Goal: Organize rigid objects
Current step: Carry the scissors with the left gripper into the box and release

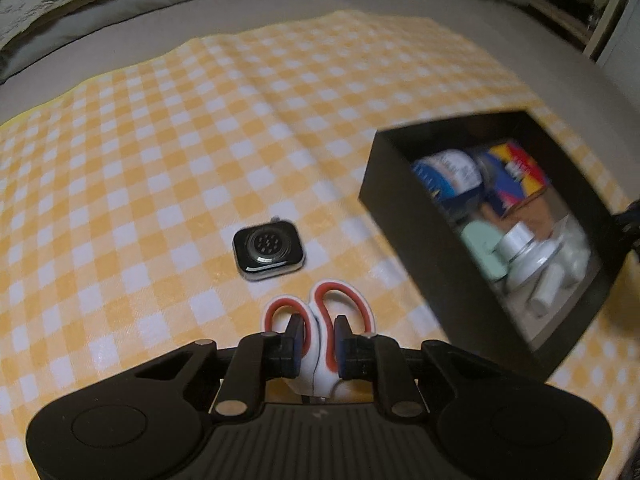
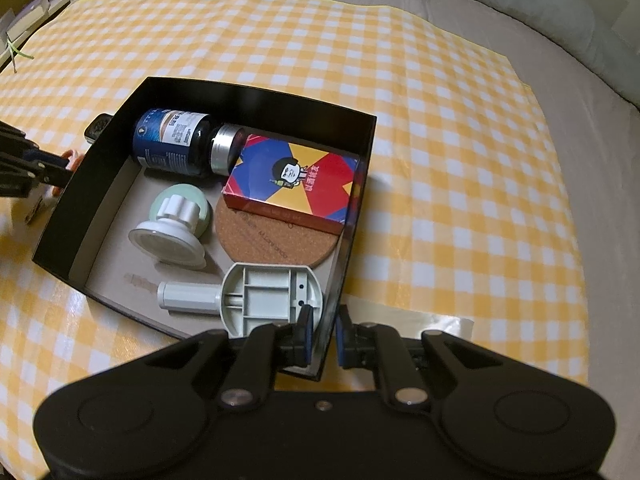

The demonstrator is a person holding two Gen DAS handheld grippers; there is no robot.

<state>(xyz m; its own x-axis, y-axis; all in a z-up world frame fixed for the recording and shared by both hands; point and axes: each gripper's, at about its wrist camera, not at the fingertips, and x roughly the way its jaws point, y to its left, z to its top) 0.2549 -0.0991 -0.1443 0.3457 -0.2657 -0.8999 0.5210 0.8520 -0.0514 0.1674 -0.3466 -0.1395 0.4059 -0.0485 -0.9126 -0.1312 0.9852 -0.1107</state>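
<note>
Scissors [image 1: 318, 320] handles clamped in left tool [image 1: 318, 344], right tool [image 2: 323, 334] pinching black box [image 2: 352, 216] wall, open checked cloth [image 1: 160, 140] beyond

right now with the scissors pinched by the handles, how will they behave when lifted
The scissors look rigid, so they should not flop. The left gripper has its jaws shut on the neck between the loops, so the hidden blade end may droop or pivot. The handles look like smooth plastic, so they might slip a little.
</note>
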